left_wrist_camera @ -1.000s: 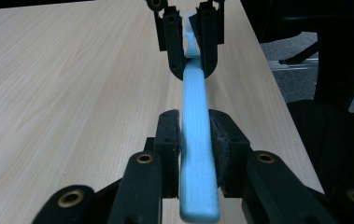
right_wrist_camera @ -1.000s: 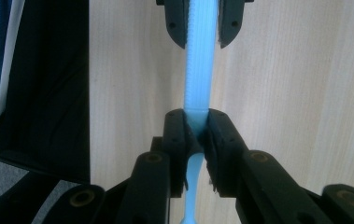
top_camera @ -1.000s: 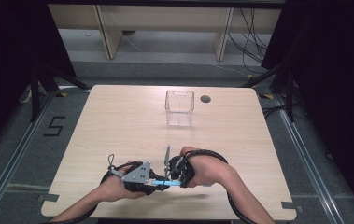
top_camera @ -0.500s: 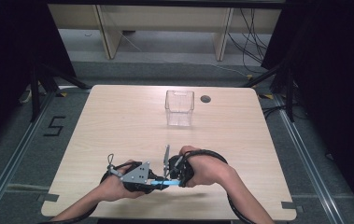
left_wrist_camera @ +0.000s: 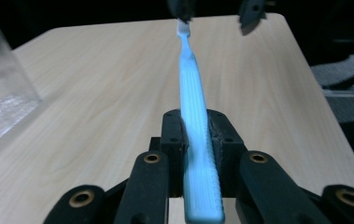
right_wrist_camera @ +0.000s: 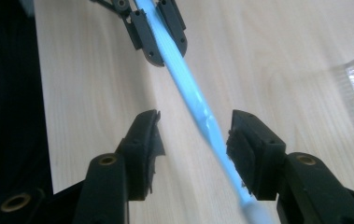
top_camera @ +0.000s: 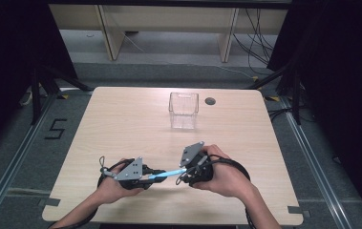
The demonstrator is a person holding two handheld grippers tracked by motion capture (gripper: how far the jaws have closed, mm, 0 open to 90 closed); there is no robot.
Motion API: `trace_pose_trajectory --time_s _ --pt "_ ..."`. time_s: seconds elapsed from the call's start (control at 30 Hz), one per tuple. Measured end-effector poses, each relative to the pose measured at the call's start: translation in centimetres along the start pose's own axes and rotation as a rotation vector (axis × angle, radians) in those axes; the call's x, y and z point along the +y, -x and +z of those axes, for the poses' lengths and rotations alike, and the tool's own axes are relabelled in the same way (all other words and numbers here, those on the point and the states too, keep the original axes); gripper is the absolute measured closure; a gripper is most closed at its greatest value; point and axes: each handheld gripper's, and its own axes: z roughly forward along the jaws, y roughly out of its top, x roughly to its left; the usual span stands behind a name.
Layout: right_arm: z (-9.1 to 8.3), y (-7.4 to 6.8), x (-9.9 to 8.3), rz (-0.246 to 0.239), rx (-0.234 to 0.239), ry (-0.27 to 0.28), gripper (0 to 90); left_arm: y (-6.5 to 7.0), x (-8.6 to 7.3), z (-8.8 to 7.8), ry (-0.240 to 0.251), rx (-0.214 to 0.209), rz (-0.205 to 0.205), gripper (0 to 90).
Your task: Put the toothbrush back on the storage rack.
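The left gripper [left_wrist_camera: 194, 140] has its jaws closed tight on the handle of a light blue toothbrush [left_wrist_camera: 192, 98]; the handle's butt end sticks out behind the pads and the rest runs straight ahead from between them, clear of the table [left_wrist_camera: 95, 84]. In the high view the same left gripper [top_camera: 146, 179] sits near the table's close edge, the toothbrush [top_camera: 168, 174] bridging the gap to the right gripper [top_camera: 188, 172].

The right gripper [right_wrist_camera: 193, 135] has just been opening: its jaws stand wide apart, and the toothbrush [right_wrist_camera: 198, 102] passes between them, lying close against the right-hand pad and well off the left-hand one. Neither pad presses on it, though whether the right-hand pad touches it is hard to tell.

Farther off, beyond both sets of jaws, a clear plastic box [top_camera: 184, 110] stands upright on the table [top_camera: 121, 119], with a small dark round grommet [top_camera: 210, 101] just beside it.
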Motion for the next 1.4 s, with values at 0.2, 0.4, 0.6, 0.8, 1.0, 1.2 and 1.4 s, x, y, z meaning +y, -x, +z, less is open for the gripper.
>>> trace_pose_trajectory --time_s 0.2,0.4,0.6,0.8,1.0,1.2,1.4 --pt "0.5 -0.5 -2.7 0.114 -0.047 0.176 50.3 -0.6 -0.5 -1.0 0.047 0.099 -0.067 78.0" --pt "1.7 -0.9 -4.8 0.208 -0.064 0.261 50.3 -0.8 -0.6 -1.5 0.088 0.157 -0.080 78.0" --pt "3.0 -1.0 -6.0 0.279 -0.068 0.320 51.2 -1.1 -0.6 -1.6 0.121 0.187 -0.093 78.0" --pt "4.2 -0.9 -6.7 0.369 -0.080 0.386 51.0 -1.3 -0.5 -1.9 0.165 0.217 -0.120 78.0" --pt "4.8 -0.7 -7.3 0.486 -0.085 0.471 51.1 -1.7 -0.6 -2.2 0.214 0.243 -0.146 78.0" --pt "5.5 -0.3 -7.6 0.536 -0.130 0.531 51.2 -2.0 -0.8 -2.7 0.246 0.268 -0.152 78.0" --pt "5.7 0.1 -7.4 0.546 -0.152 0.598 51.4 -2.2 -0.6 -3.0 0.270 0.288 -0.157 78.0"
